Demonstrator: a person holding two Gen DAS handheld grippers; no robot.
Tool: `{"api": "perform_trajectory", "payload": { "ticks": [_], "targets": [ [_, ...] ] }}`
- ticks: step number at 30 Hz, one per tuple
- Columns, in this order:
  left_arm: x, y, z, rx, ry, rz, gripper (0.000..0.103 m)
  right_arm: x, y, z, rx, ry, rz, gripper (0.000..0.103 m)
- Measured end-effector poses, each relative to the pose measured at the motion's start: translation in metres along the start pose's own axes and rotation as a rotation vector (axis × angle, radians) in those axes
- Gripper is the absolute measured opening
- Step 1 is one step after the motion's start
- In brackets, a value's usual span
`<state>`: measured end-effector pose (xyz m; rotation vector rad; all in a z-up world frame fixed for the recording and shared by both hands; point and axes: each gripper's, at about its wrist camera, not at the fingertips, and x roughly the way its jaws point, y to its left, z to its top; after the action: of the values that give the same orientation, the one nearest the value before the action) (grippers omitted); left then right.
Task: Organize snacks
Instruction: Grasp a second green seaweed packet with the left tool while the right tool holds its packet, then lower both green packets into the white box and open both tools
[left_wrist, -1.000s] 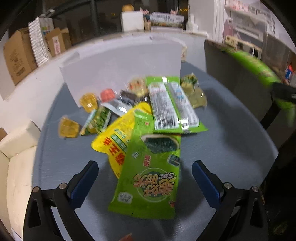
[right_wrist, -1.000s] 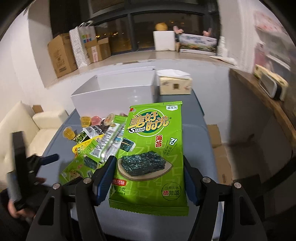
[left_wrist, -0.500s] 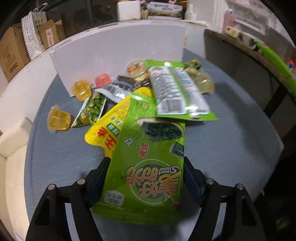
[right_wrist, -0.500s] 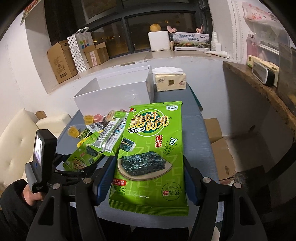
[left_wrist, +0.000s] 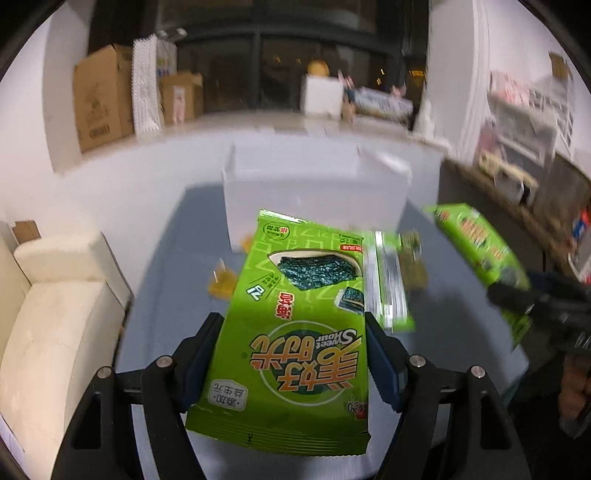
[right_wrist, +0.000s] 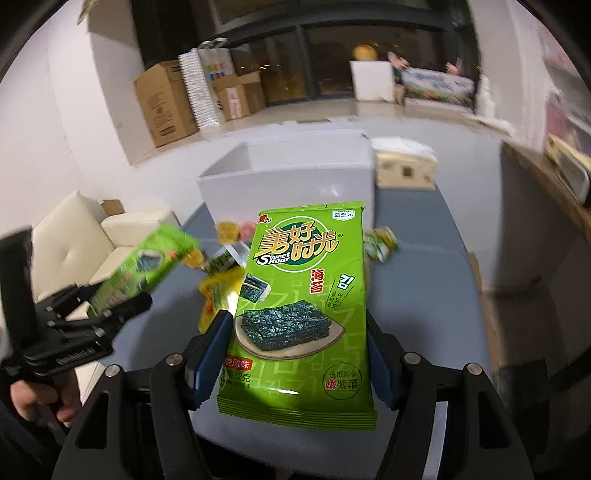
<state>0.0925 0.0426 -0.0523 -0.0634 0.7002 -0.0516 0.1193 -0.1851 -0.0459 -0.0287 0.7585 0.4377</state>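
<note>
Each gripper clamps a seaweed packet: left gripper (left_wrist: 291, 363), right gripper (right_wrist: 299, 356). White box (right_wrist: 288, 177) awaits; loose snacks (right_wrist: 221, 266) remain on table.

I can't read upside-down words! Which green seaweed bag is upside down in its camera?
The left bag, in the left gripper. The right bag reads upright.

Left gripper (left_wrist: 291, 354) jaws clamped on green seaweed packet (left_wrist: 295, 325), lifted above grey table (left_wrist: 177, 280); white box (left_wrist: 314, 184) behind.
</note>
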Motion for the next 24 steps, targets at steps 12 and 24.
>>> {"api": "perform_trajectory", "payload": {
  "ticks": [12,24],
  "targets": [
    [0.075,0.012,0.16,-0.039,-0.085,0.001,0.077,0.083,-0.027,0.154,-0.009,-0.065,-0.011,0.071],
    [0.178,0.018,0.204,-0.037,-0.012,0.017,0.103,0.187,-0.058,0.185,0.024,0.055,-0.053,0.096]
  ]
}}
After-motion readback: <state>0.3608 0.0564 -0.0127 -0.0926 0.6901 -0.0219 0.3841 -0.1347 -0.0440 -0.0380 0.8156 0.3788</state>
